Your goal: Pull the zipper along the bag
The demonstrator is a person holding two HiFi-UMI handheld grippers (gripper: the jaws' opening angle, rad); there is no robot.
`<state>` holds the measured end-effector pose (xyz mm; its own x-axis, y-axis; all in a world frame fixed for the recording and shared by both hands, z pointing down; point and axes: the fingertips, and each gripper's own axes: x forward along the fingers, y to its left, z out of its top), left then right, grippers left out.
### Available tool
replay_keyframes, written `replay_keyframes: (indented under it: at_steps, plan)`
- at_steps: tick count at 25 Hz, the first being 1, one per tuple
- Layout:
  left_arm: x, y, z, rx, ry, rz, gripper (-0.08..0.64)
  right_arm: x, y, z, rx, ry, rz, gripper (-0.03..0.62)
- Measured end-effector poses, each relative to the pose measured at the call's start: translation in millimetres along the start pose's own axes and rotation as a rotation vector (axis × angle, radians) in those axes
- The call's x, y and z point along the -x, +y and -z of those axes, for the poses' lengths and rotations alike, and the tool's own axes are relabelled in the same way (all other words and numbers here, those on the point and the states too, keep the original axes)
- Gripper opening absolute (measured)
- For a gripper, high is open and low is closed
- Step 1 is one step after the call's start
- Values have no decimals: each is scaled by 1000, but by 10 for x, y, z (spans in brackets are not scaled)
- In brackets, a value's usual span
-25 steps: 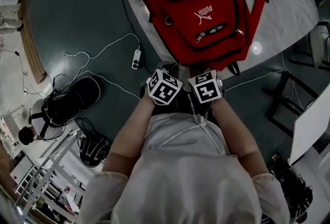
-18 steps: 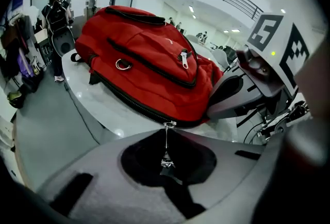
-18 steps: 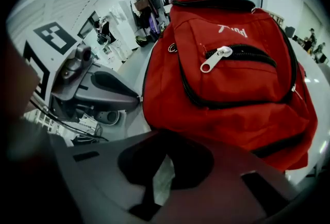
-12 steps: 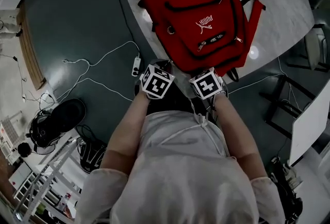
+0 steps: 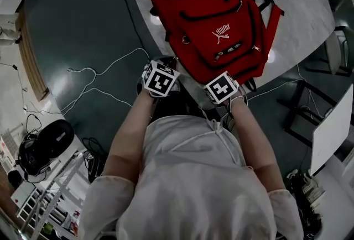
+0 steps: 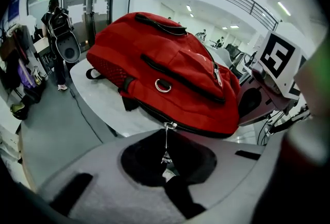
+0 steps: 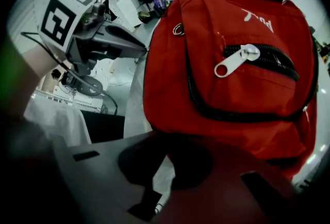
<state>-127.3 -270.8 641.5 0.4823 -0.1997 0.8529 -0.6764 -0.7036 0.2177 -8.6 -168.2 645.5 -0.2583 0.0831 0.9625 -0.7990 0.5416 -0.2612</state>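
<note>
Leftward and a little forward since a second ago, the left gripper (image 6: 166, 162) has carried the zipper pull (image 6: 166, 143) along. Its jaws are closed on the pull's tip, and the thin tab runs taut to the slider (image 6: 169, 125) just ahead on the red backpack (image 6: 170, 73). On the right gripper (image 7: 165, 171) the jaws are nearly together and seem clamped on the backpack's near edge, though that view is dim. The pull is best kept low and in line with the zipper track while the right gripper braces.
</note>
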Motion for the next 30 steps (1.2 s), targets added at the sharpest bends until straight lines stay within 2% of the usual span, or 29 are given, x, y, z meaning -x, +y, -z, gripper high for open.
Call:
replay_keyframes:
  at_steps: [3, 8, 14, 21, 25, 30]
  plan:
    - [8, 162, -101, -11, -10, -7, 23, -20, -5, -28, 1, -15, -5, 26]
    - [47, 421, -276, -36, -19, -17, 25, -12, 40, 31, -54, 9, -10, 26]
    - [34, 500, -356, -73, -22, 15, 25, -2, -17, 29, -61, 9, 18, 26]
    - [3, 526, -323, 22, -106, -32, 33, -16, -23, 36, -108, -50, 7, 28]
    - [-33, 516, -193, 68, -127, -62, 161, -18, -27, 44, -112, -88, 20, 26]
    - [217, 482, -226, 108, -210, -133, 172, 22, -45, 1, -135, -147, 21, 26]
